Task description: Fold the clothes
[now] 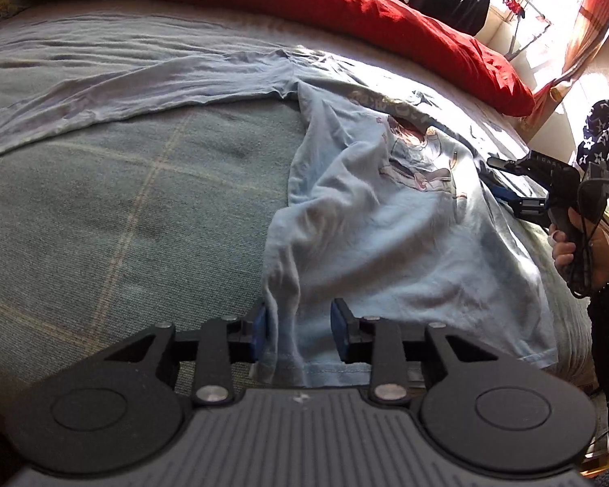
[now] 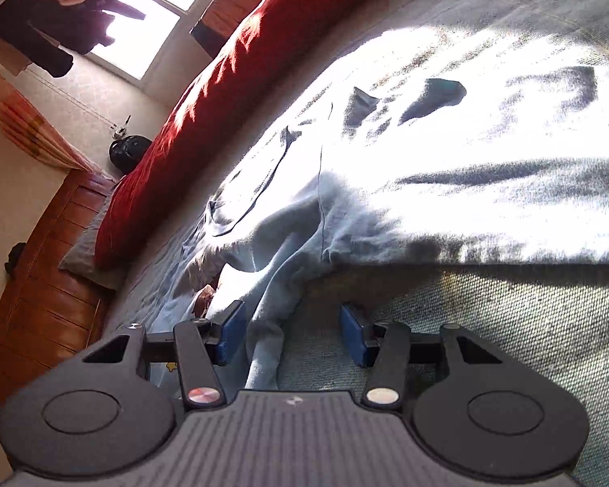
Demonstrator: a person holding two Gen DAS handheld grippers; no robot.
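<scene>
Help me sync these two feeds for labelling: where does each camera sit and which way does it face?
Left wrist: on the left gripper, looking down over the light blue shirt toward the red duvet; the right gripper and its hand show at the right edge.
Right wrist: on the right gripper, tilted, facing along the shirt.
Shared: shirt, duvet, green bed cover.

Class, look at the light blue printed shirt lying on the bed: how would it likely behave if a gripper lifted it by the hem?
The shirt would probably droop and fold, since it already lies rumpled and creased. It looks thin, so likely light. Its sleeve, stretched across the bed, would likely drag behind.
</scene>
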